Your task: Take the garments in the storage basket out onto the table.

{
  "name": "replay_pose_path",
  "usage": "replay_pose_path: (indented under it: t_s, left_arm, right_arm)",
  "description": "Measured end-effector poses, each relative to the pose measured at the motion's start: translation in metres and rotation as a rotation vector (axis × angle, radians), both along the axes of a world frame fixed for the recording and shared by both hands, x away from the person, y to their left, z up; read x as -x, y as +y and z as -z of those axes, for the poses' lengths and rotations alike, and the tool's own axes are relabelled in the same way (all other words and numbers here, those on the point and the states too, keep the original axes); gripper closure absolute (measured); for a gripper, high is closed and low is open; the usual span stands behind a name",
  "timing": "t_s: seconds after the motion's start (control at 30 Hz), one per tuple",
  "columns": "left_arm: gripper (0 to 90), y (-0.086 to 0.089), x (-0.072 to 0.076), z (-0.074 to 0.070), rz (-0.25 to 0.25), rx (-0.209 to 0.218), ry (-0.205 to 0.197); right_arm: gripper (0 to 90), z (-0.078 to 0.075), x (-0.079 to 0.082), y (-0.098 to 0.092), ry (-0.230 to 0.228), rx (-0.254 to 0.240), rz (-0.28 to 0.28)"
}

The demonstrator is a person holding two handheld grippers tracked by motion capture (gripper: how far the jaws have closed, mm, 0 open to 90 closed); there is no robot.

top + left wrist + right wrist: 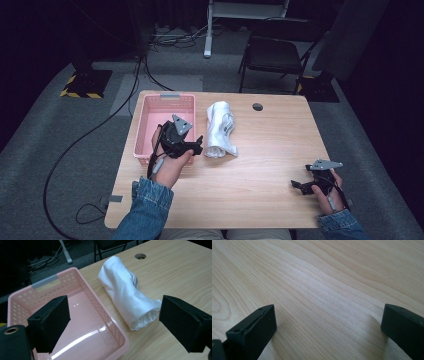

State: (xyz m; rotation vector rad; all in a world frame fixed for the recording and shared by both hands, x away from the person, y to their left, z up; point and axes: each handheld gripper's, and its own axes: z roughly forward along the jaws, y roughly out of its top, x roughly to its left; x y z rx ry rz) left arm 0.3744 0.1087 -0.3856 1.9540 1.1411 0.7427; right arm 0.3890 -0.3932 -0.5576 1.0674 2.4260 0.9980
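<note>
A rolled white cloth lies on the wooden table just right of a pink perforated basket. In the left gripper view the cloth runs from the far middle toward the right jaw, and the basket is empty. My left gripper hovers over the basket's near right corner, open, nothing between its jaws. My right gripper rests low at the table's near right, open over bare wood.
A round cable hole sits in the table behind the cloth. Beyond the table stand a dark chair and a white desk leg, with cables across the grey floor.
</note>
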Motion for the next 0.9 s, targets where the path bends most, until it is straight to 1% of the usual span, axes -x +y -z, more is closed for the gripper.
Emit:
replay_pose_path:
  t_s: [0.2,0.43,0.63,0.73,0.8,0.9]
  left_arm:
    - [9.3,0.005,0.005,0.004,-0.006,0.0,0.005]
    - [9.3,0.015,0.011,0.011,-0.026,0.005,0.012]
    - [9.3,0.025,0.018,0.017,-0.045,0.016,0.019]
    - [9.3,0.031,0.021,0.022,-0.051,0.035,0.033]
    - [9.2,0.034,0.022,0.025,-0.056,0.034,0.039]
    - [9.1,0.038,0.026,0.026,-0.056,0.03,0.031]
  right_arm:
    - [0.0,0.0,0.0,0.0,0.0,0.0,0.0]
    - [0.0,0.0,0.0,0.0,0.0,0.0,0.0]
    - [0.0,0.0,0.0,0.0,0.0,0.0,0.0]
    - [0.0,0.0,0.0,0.0,0.0,0.0,0.0]
    - [0.0,0.0,0.0,0.0,0.0,0.0,0.0]
    - [0.0,0.0,0.0,0.0,0.0,0.0,0.0]
